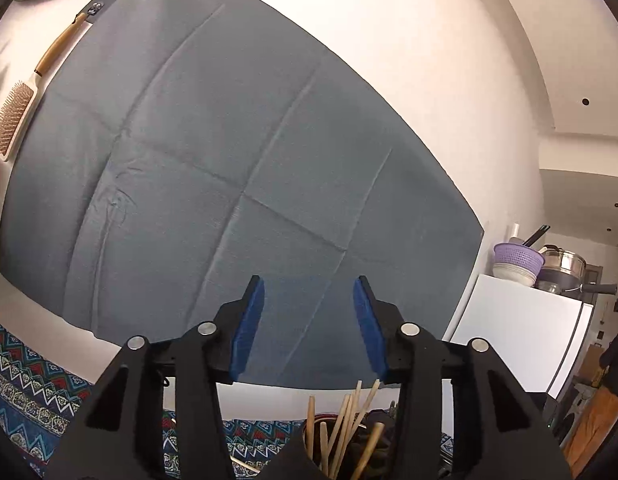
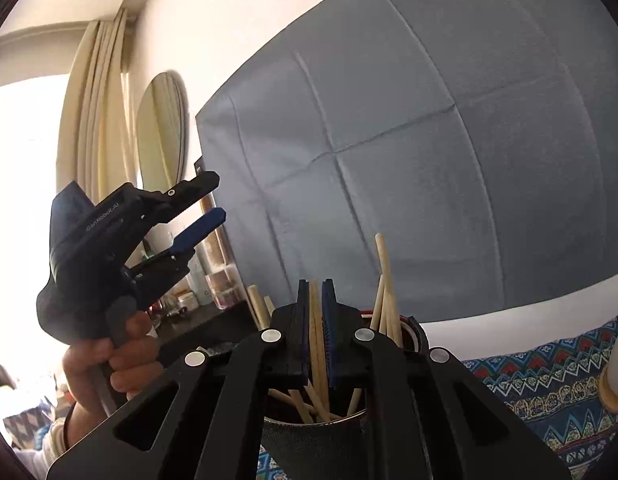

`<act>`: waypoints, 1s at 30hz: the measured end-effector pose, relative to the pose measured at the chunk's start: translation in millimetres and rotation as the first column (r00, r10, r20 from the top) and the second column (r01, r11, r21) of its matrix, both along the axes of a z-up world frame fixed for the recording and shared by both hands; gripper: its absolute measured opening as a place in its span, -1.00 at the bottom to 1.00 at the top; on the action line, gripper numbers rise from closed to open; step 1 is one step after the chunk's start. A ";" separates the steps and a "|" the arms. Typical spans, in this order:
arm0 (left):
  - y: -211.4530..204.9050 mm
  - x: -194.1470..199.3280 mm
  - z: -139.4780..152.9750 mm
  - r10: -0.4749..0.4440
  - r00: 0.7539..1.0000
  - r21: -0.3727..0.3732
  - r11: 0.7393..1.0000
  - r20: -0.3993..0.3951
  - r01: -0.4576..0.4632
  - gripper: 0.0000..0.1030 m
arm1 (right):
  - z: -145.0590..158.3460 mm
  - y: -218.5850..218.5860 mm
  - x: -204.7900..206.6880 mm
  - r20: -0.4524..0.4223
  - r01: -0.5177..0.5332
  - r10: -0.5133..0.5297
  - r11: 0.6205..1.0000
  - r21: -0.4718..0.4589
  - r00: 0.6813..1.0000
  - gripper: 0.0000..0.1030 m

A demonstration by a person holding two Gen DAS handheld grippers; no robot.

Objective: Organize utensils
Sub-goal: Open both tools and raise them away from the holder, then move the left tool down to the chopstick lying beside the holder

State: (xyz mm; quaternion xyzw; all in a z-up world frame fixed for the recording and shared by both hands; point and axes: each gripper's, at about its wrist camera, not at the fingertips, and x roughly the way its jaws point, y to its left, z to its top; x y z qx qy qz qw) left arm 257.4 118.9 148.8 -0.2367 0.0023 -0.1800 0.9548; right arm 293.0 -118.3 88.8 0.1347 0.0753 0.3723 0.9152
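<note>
We find the right gripper [image 2: 316,316] pinching 1 chopstick [image 2: 315,344] upright over the cup [image 2: 309,436] of sticks, presumably to seat it, while the left gripper [image 1: 309,320] hangs spread and empty.

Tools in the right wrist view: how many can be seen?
2. The right tool is at the bottom centre, shut on chopsticks over a cup. The left tool is at the left, open, held by a hand.
</note>
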 end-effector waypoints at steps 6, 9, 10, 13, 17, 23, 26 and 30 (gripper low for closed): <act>7.4 12.7 -4.0 0.041 0.996 0.018 0.999 -0.082 -0.040 0.47 | 11.8 -10.3 -3.6 0.015 -0.011 0.010 1.000 0.012 1.000 -0.65; 8.3 22.4 -8.9 0.057 0.988 0.033 0.998 -0.146 -0.052 0.65 | 20.7 -21.1 -7.4 0.031 0.006 -0.007 1.000 0.027 0.999 0.08; 8.5 25.8 -11.2 0.062 0.984 0.036 0.998 -0.169 -0.056 0.67 | 23.7 -25.2 -8.9 0.037 0.013 -0.014 0.999 0.034 0.999 0.17; 9.1 37.6 -19.4 0.075 0.967 0.044 0.997 -0.243 -0.066 0.79 | 32.3 -36.9 -10.8 0.037 0.016 -0.017 0.998 0.053 0.999 0.55; 9.0 53.3 -32.1 0.087 0.935 0.058 0.996 -0.343 -0.071 0.88 | 39.2 -49.4 -9.5 0.029 0.047 -0.049 0.997 0.054 0.998 0.69; 6.6 80.3 -57.2 0.143 0.825 0.135 0.988 -0.547 -0.081 0.88 | 36.4 -65.7 11.5 -0.096 0.117 -0.112 0.992 0.043 0.989 0.74; 8.3 96.2 -75.7 0.166 0.734 0.163 0.984 -0.659 -0.076 0.88 | 28.2 -73.3 27.4 -0.201 0.160 -0.150 0.986 0.034 0.968 0.74; 18.2 106.2 -98.6 0.153 0.646 0.126 0.988 -0.747 -0.089 0.88 | 13.1 -75.0 48.2 -0.323 0.195 -0.190 0.981 -0.019 0.927 0.74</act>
